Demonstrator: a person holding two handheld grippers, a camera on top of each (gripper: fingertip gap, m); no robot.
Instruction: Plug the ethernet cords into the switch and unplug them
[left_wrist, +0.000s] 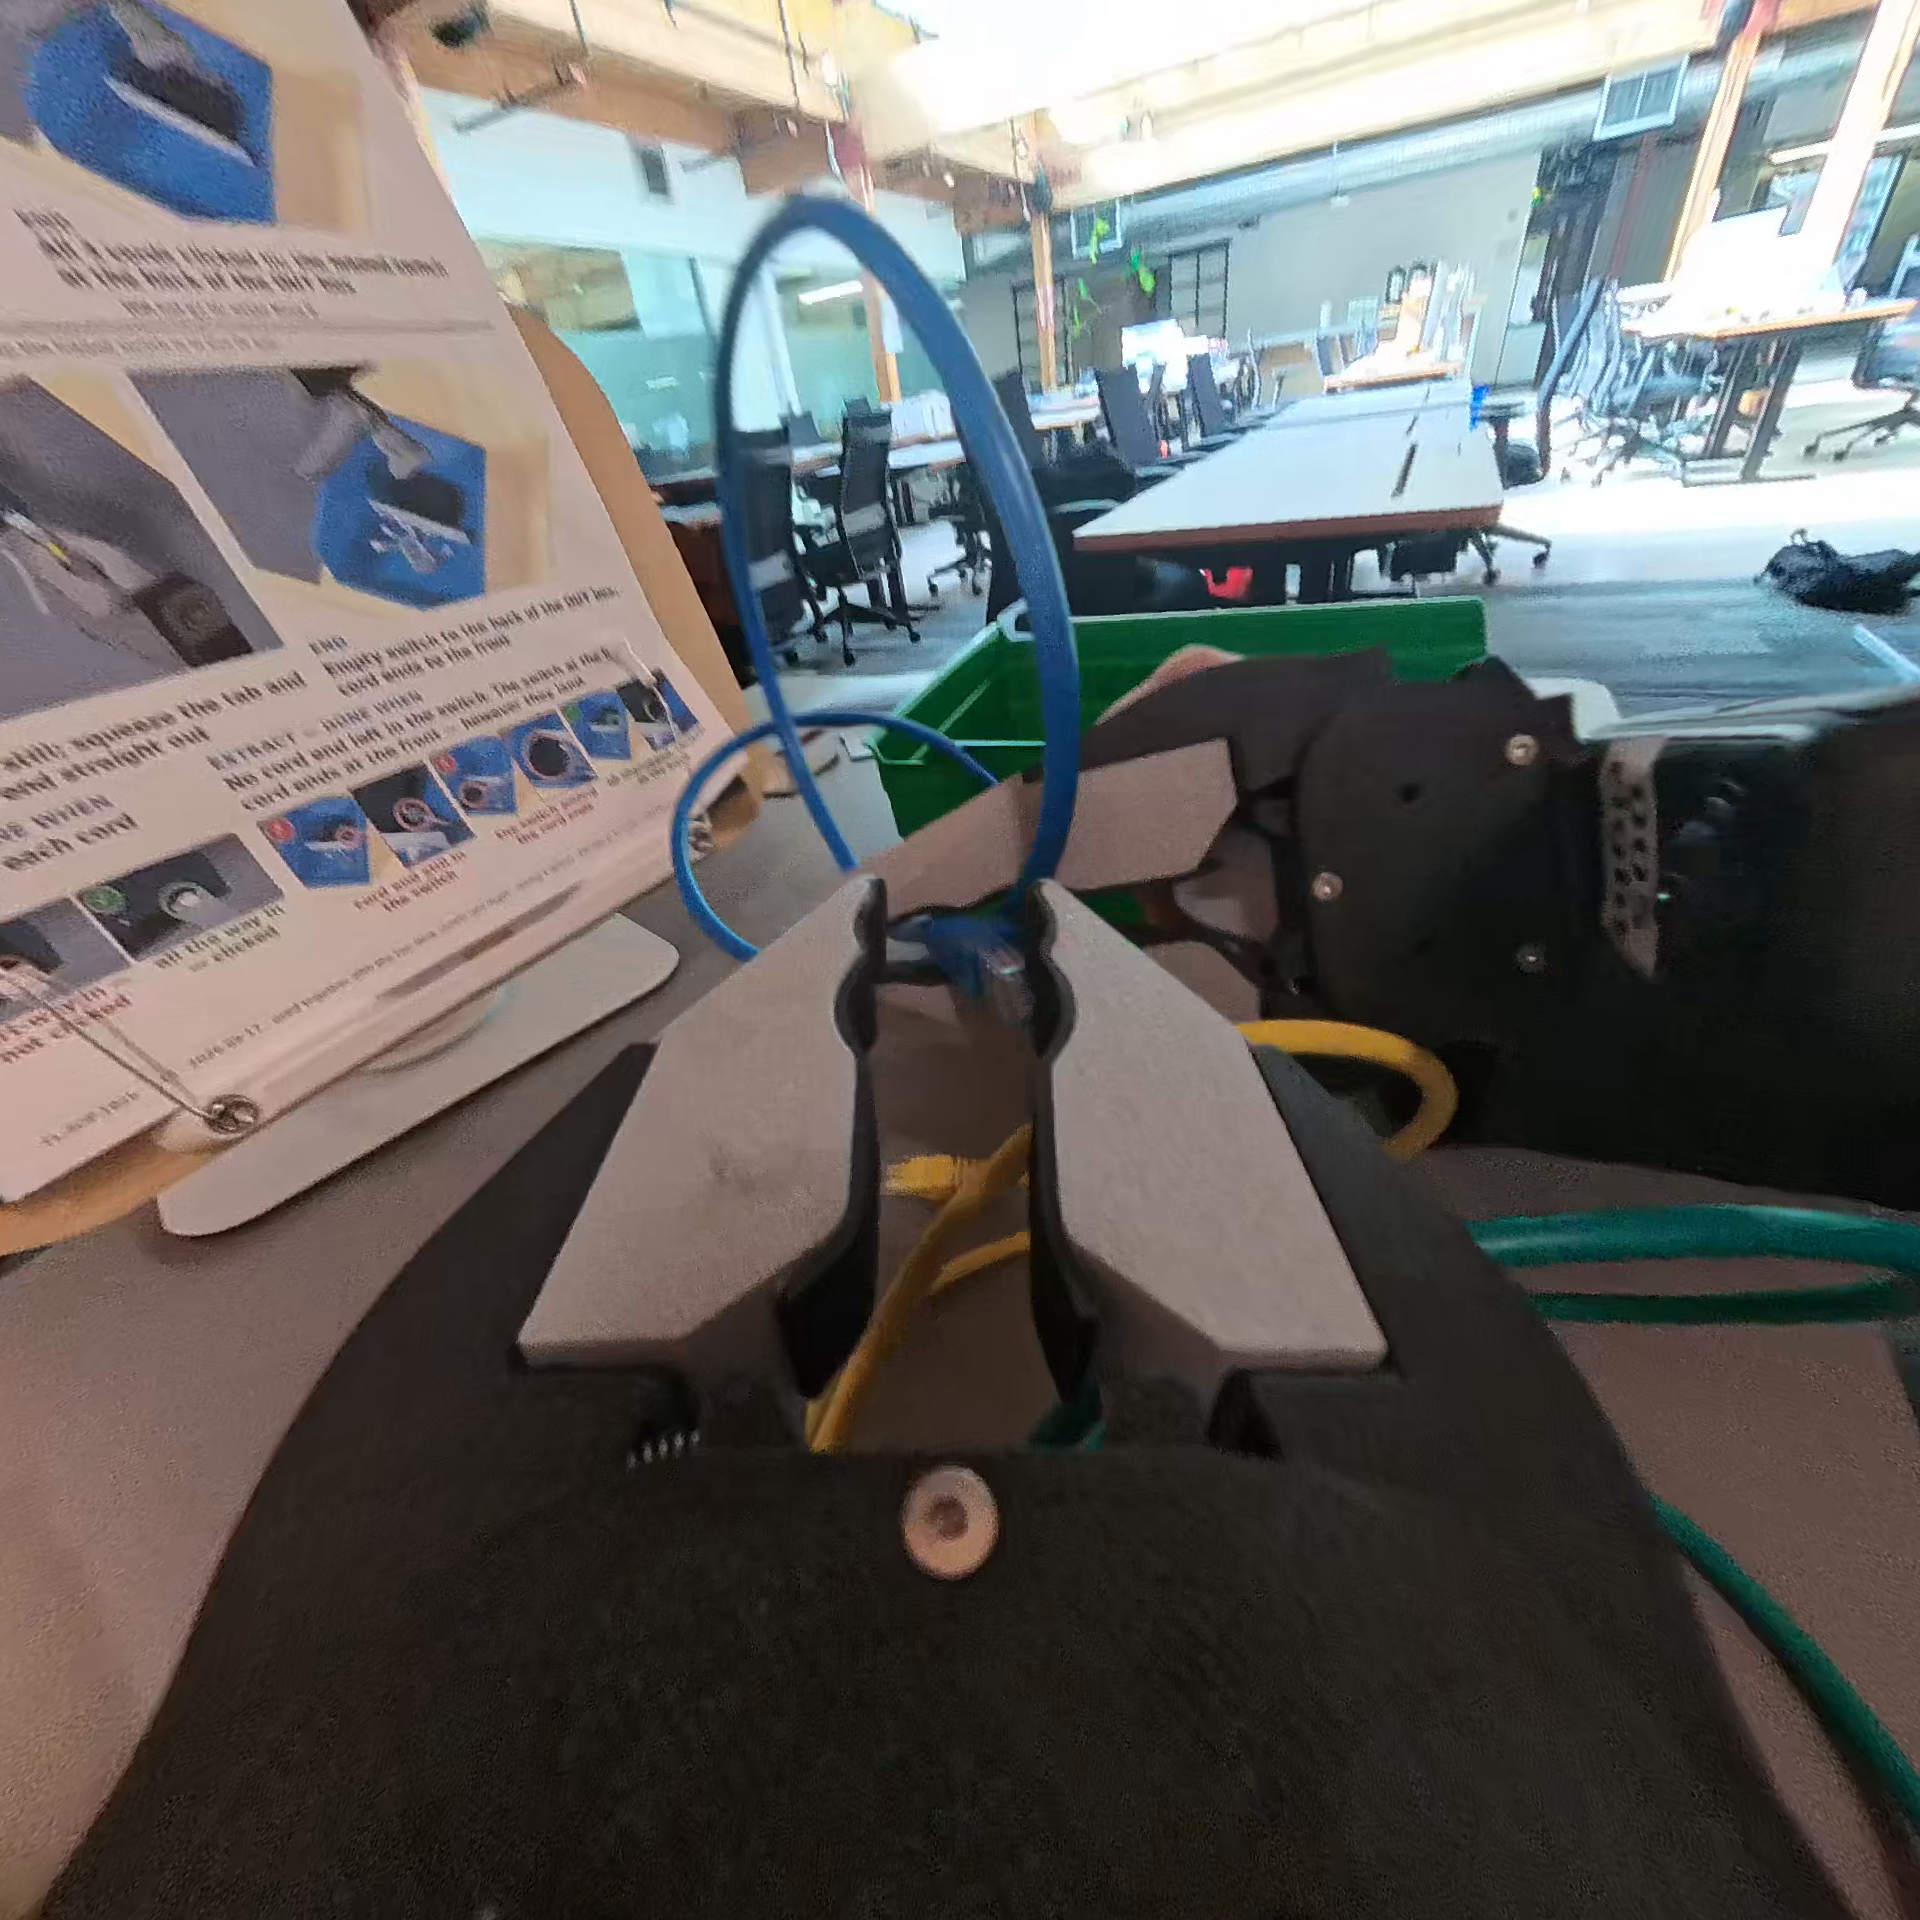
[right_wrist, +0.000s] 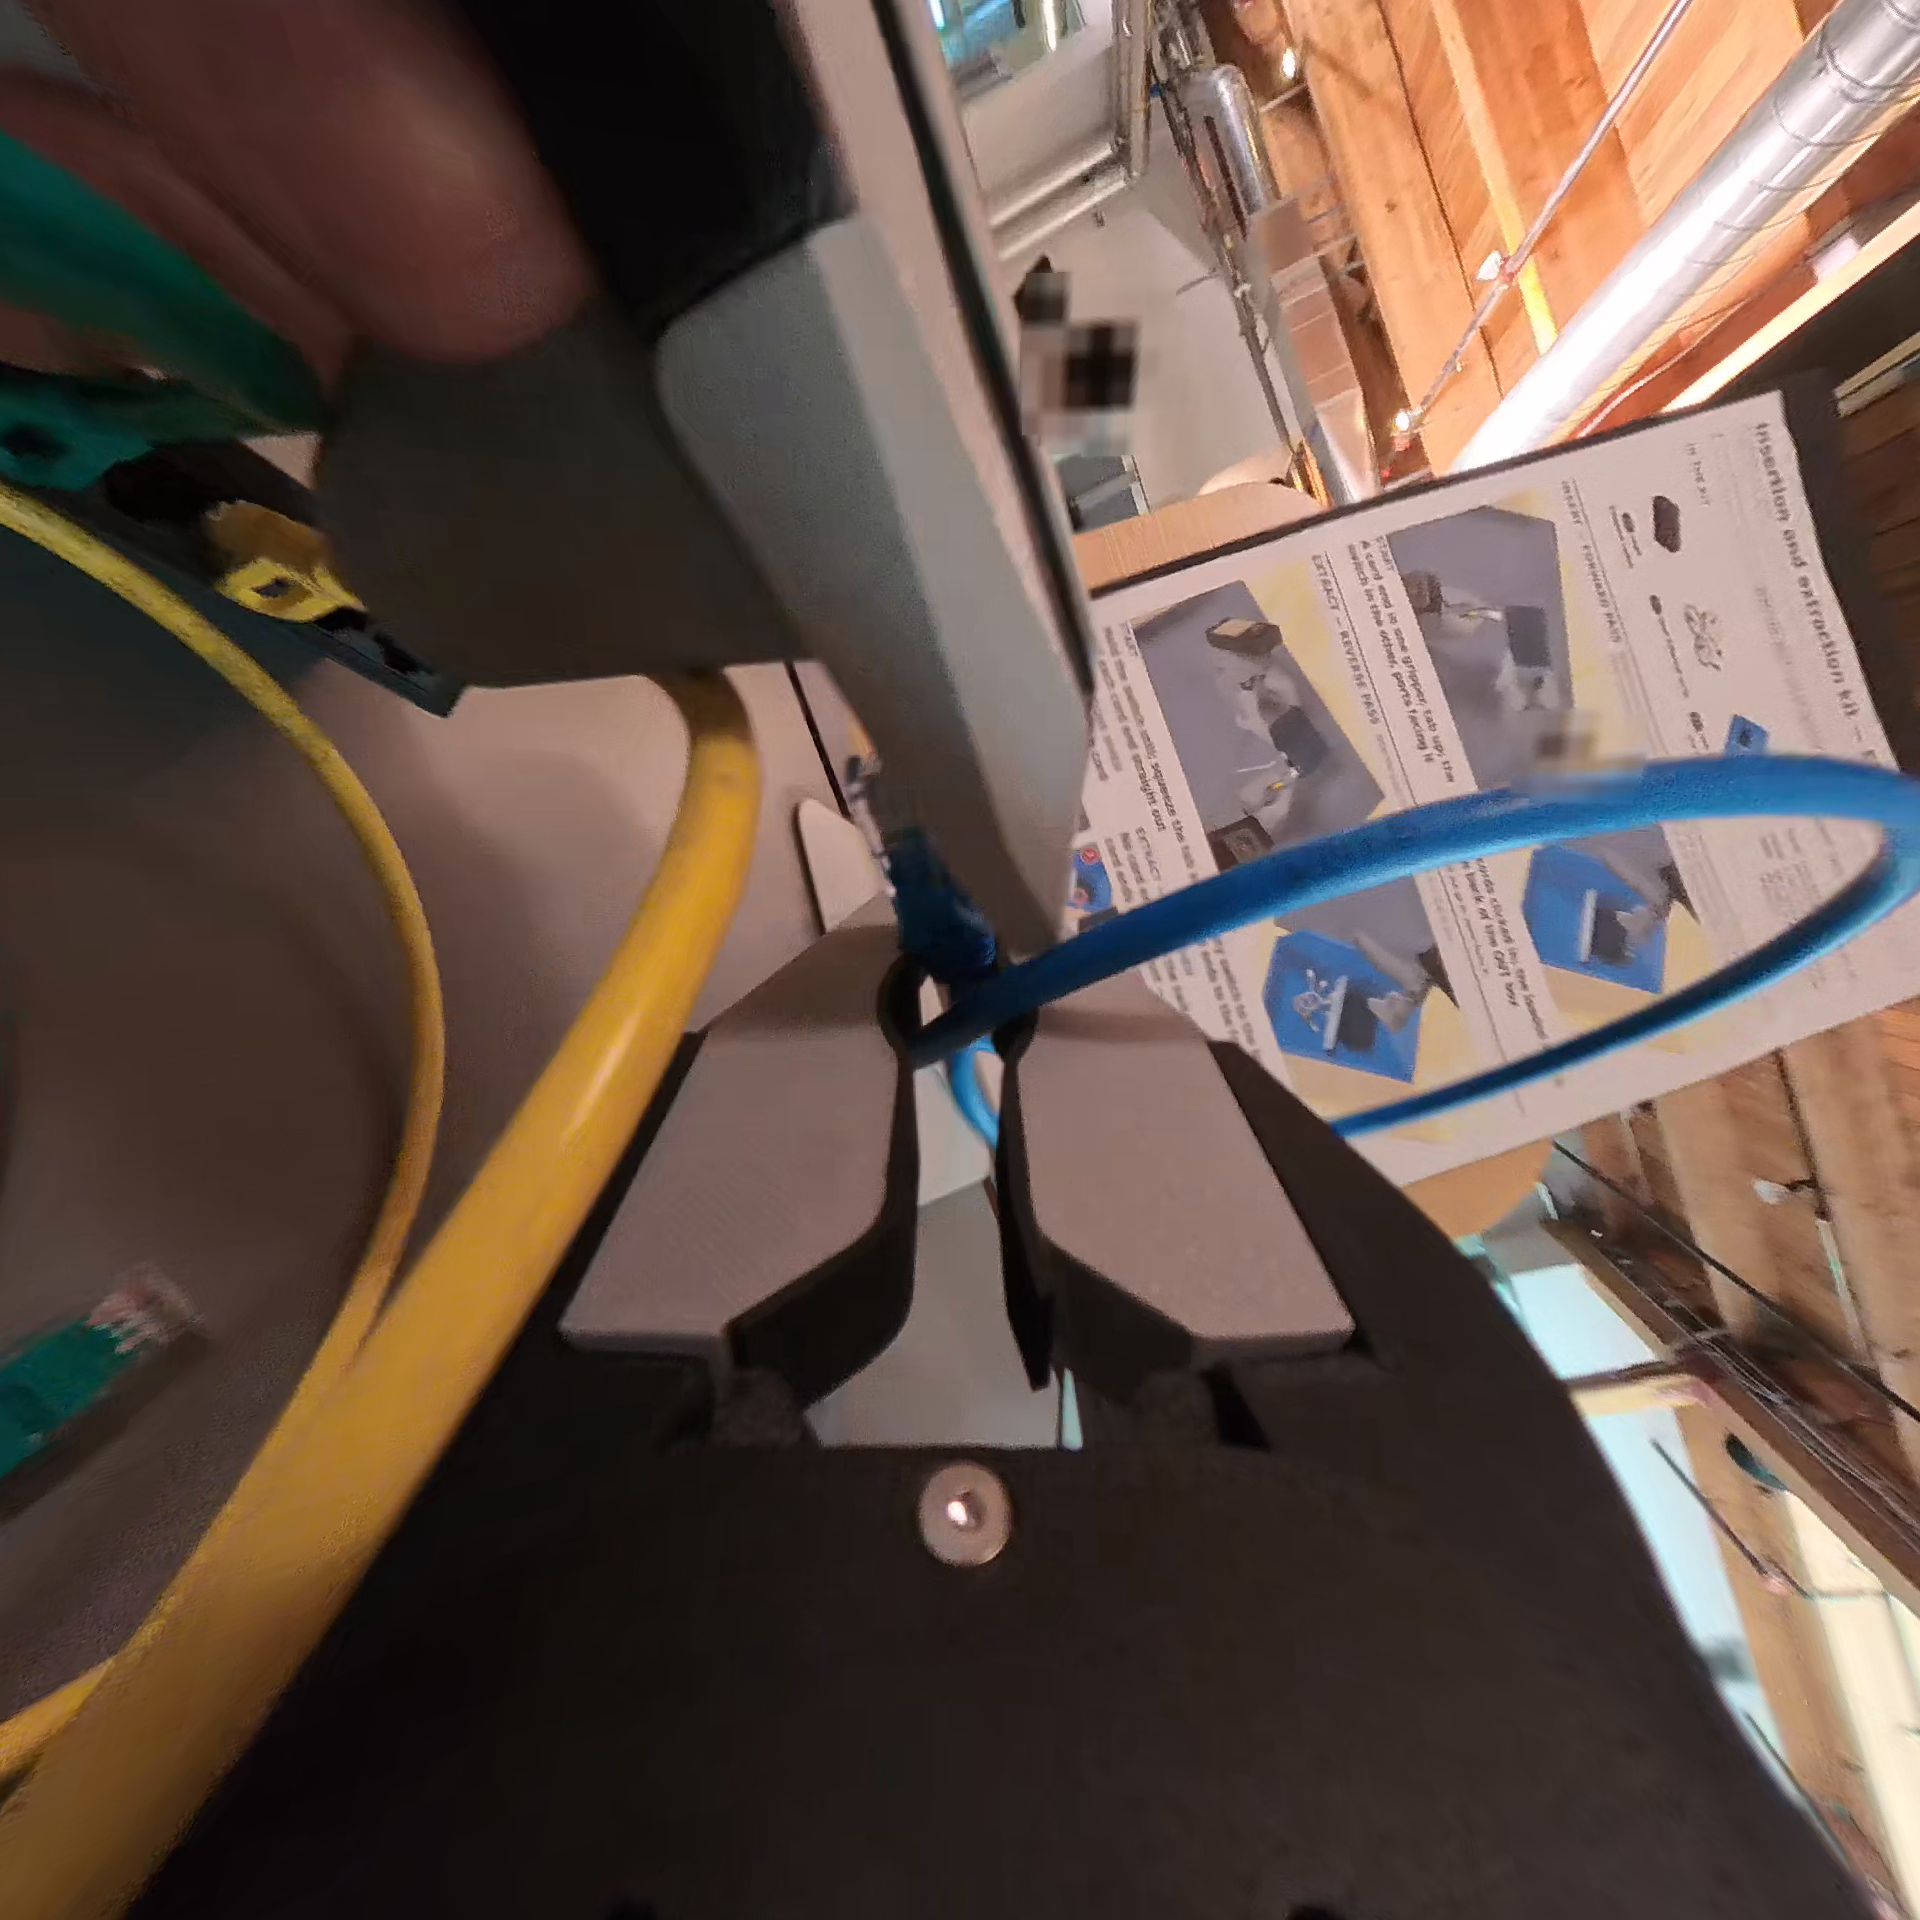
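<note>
Now, right tool (right_wrist: 951, 1023) pinching thin blue ethernet cord (right_wrist: 1766, 790) just behind its plug (left_wrist: 992, 971), presumably steadying it; left tool (left_wrist: 956, 935) narrowed around that plug, clamped or not impossible to tell, just right of propped white instruction sheet (left_wrist: 260, 623).

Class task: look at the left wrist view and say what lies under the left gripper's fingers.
Under the left gripper, between its fingers, a yellow cord with its plug lies on the grey table. The gripper's body covers the rest of that cord.

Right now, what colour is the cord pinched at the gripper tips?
Blue cord, clearest in the right wrist view.
</note>
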